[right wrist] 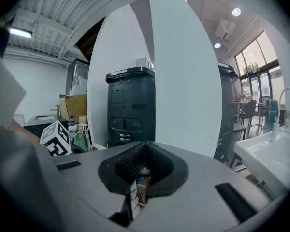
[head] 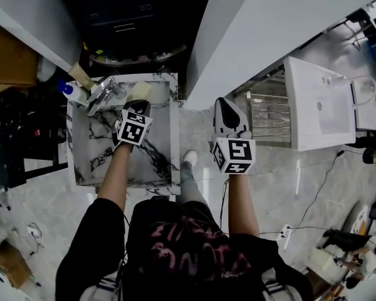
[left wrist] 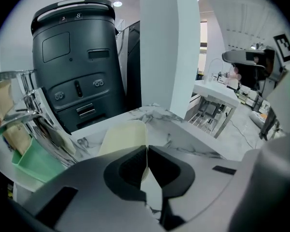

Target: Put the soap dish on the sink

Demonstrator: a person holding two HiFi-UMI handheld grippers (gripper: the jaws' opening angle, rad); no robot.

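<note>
A cream soap dish [head: 142,91] rests at the back rim of the marble sink [head: 174,137], just right of the chrome faucet [head: 103,93]. My left gripper [head: 139,107] reaches over the basin and is shut on the near edge of the soap dish [left wrist: 123,137], whose pale edge runs down between the jaws of my left gripper [left wrist: 146,151]. The dish lies flat against the marble top [left wrist: 188,129]. My right gripper [head: 224,105] hangs over the floor to the right of the sink; in the right gripper view it [right wrist: 144,163] is shut and holds nothing.
A soap bottle with a blue cap [head: 66,89] and a green tray [left wrist: 31,161] stand left of the faucet [left wrist: 34,115]. A tall black bin [left wrist: 77,62] is behind the sink. A white column [head: 269,17] rises on the right, with a white basin [head: 316,102] beyond it.
</note>
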